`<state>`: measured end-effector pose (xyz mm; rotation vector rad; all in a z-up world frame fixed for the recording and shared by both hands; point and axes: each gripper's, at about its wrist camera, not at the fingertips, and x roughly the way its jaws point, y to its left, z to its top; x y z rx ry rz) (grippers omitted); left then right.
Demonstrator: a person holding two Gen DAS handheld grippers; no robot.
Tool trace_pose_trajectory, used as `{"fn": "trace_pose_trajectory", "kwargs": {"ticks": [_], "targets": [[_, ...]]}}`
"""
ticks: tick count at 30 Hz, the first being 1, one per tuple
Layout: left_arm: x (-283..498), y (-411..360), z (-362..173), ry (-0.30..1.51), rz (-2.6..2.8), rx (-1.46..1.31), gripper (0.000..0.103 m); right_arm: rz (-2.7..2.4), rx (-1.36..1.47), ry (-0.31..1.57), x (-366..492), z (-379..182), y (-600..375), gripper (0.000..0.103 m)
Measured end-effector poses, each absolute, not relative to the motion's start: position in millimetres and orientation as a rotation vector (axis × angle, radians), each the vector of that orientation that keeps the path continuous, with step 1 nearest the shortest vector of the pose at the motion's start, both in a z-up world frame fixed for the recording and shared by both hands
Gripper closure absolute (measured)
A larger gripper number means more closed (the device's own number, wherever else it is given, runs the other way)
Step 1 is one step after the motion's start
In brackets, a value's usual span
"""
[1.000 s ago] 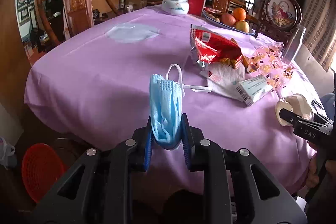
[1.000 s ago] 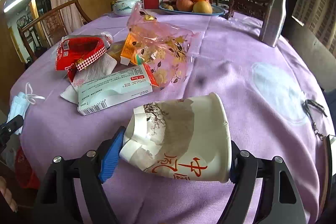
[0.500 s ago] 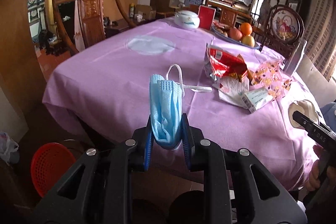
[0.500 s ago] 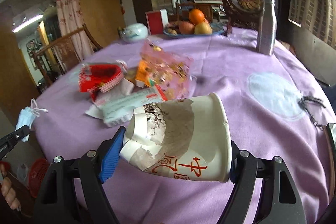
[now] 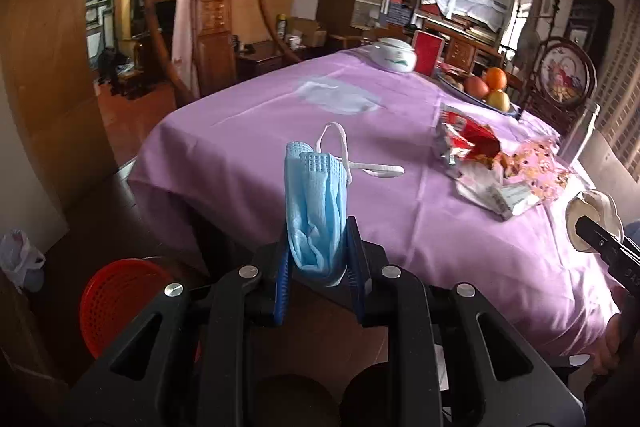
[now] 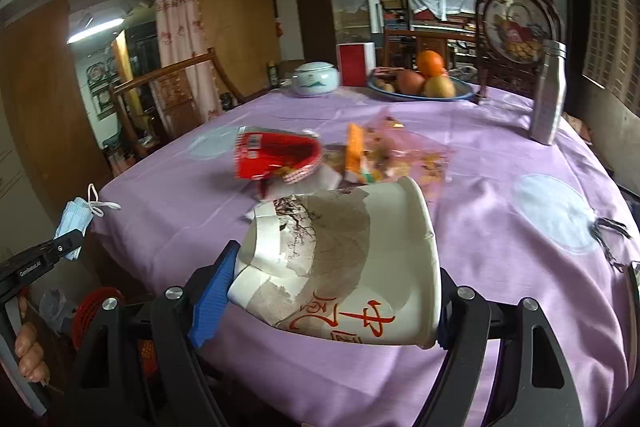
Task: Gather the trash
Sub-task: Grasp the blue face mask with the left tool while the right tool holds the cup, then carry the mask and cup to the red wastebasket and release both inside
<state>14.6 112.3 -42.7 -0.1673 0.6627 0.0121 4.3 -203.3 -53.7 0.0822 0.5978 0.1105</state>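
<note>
Left tongs [image 5: 317, 253]: clenched on a folded blue face mask [image 5: 314, 203], pleated, soft fabric; white ear loops [image 5: 352, 159] stick out above it, held off the tabletop's near edge.
Right tongs [image 6: 326, 301]: grasping a crumpled paper cup [image 6: 340, 263] sideways, white with a grey-brown print and red characters, wall dented, above the tabletop.
Tabletop [image 6: 500, 163]: lilac cloth, smooth, with pale round patches.
Remaining litter: red foil wrapper [image 6: 276, 157], clear floral bag [image 6: 404, 157], blurred.
Floor: red mesh basket [image 5: 116, 303], partly hidden by the left tongs.
</note>
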Motion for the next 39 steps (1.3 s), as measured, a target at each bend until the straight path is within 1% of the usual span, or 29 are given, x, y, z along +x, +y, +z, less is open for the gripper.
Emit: {"fn": "trace_pose_trajectory", "kwargs": {"ticks": [7,19,21,23,24,25,26,32,39], "targets": [[4,163,-54,0.668,0.092,-0.232,0.077,0.176,0.033,0.607,6,-50,-163,0.025],[-23,265,-103,0.752,0.292,-0.336,0.075,0.282,-0.036,0.642,10,-53,-96,0.025],[-25,275,-110,0.772,0.327,-0.340,0.064,0.298,-0.047,0.647,10,-53,-86,0.025],[-30,287,-118,0.789,0.374,-0.351,0.038,0.311,-0.058,0.649,9,-53,-77,0.025],[-33,291,-119,0.788,0.389,-0.361,0.034,0.320,-0.065,0.650,8,-53,-71,0.025],[-37,296,-121,0.783,0.400,-0.374,0.025,0.329,-0.071,0.651,7,-53,-65,0.025],[-40,299,-122,0.779,0.407,-0.384,0.020,0.342,-0.078,0.653,6,-53,-58,0.025],[-62,308,-115,0.730,0.503,-0.326,0.017,0.437,-0.110,0.660,2,-54,-12,0.025],[-80,320,-107,0.676,0.583,-0.255,0.014,0.615,-0.154,0.681,-3,-55,68,0.025]]}}
